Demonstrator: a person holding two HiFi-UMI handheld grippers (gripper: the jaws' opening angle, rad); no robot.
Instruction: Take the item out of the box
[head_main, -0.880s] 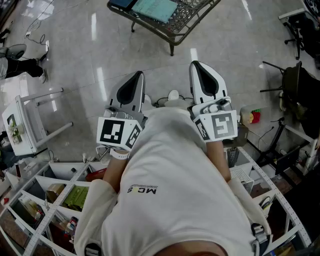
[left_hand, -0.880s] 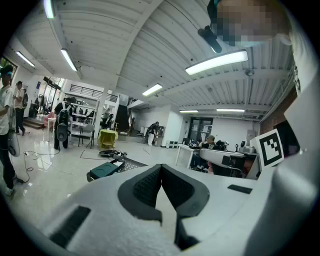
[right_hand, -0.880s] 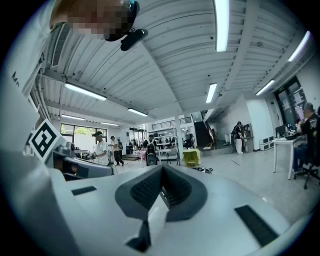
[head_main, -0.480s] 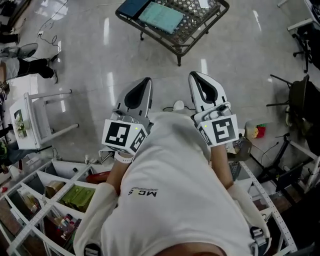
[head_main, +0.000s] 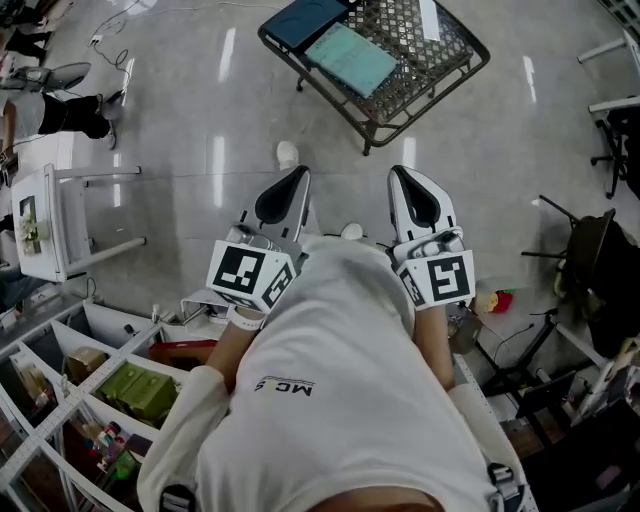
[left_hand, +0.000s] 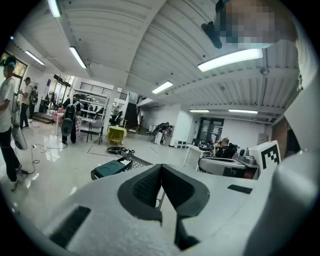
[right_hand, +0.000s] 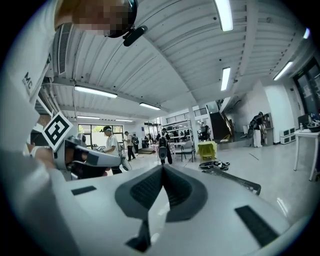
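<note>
No box that I can name shows in any view. A low black mesh table (head_main: 400, 55) stands on the floor ahead, with a flat teal item (head_main: 352, 58) and a dark blue one (head_main: 305, 20) on it. I hold my left gripper (head_main: 291, 180) and right gripper (head_main: 404, 180) side by side in front of my chest, pointing forward, well short of the table. In the left gripper view the left gripper (left_hand: 161, 167) has its jaws closed tip to tip with nothing between them. The right gripper (right_hand: 162, 168) looks the same in its own view.
White shelving racks (head_main: 60, 370) with packets curve round my lower left. A white stand (head_main: 50, 220) lies at the left, and a person (head_main: 55, 112) is at the top left. A black chair (head_main: 598, 270) and cables stand at the right. Several people (right_hand: 111, 145) walk far off.
The mesh table has slid lower and further into the head view, so I am nearer to it. Both grippers stay shut in front of my chest.
</note>
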